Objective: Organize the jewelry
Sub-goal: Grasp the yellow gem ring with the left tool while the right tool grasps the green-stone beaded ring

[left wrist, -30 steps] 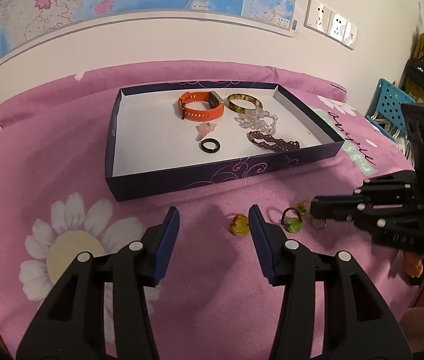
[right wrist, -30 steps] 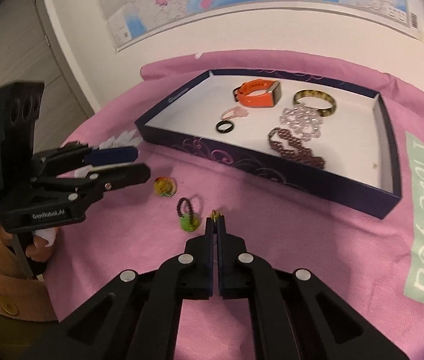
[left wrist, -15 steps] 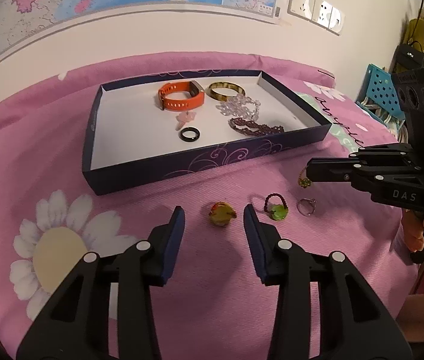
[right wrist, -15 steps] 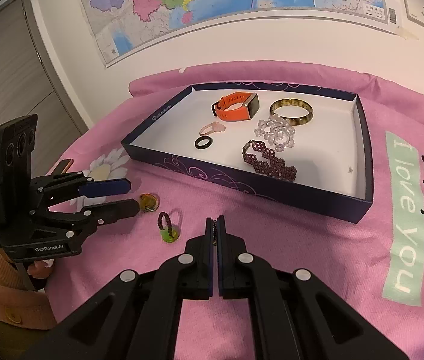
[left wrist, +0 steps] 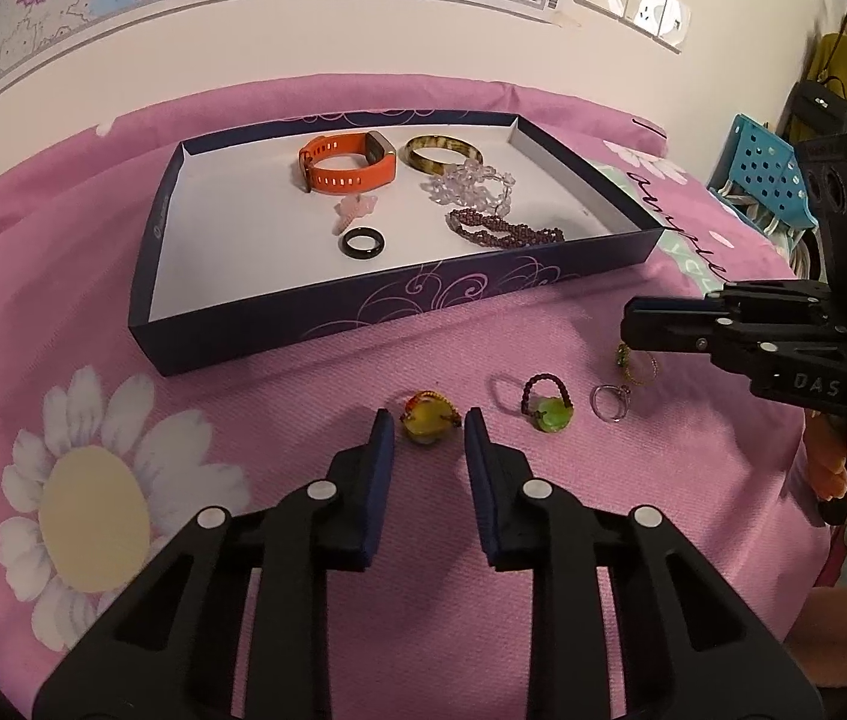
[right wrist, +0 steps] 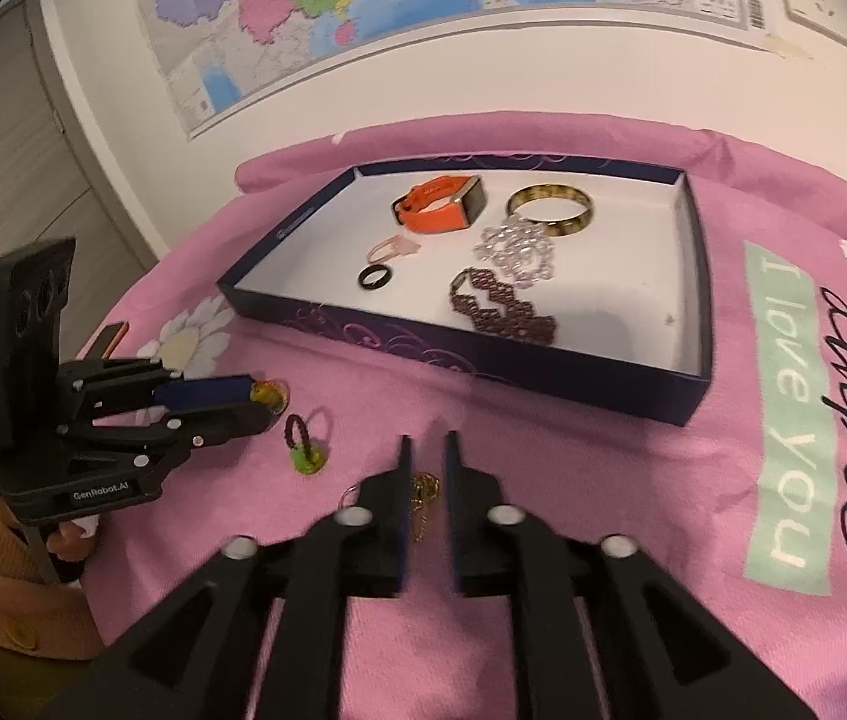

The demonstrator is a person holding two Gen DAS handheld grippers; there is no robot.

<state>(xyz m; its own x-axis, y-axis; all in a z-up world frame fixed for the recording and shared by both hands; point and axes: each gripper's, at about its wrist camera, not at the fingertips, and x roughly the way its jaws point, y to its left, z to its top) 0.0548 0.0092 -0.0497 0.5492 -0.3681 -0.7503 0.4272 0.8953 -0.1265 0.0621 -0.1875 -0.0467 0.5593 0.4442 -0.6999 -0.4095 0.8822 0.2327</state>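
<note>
Four small pieces are lying on the pink cloth near the box (left wrist: 399, 324) | your left tool (left wrist: 428, 431) is straddling the yellow ring (left wrist: 428, 420), spread | your right tool (right wrist: 425, 463) is bracketing the gold chain (right wrist: 423, 495), slightly parted, ready to pinch.

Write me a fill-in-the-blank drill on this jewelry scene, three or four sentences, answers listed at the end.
1. The orange watch lies inside the dark blue ____.
2. The yellow ring on the pink cloth sits between the fingers of the ____ gripper.
3. The green-stone ring lies ____ the box, on the cloth.
4. The black ring in the box lies nearest the ____ ring.

Answers: box; left; outside; pink
</note>
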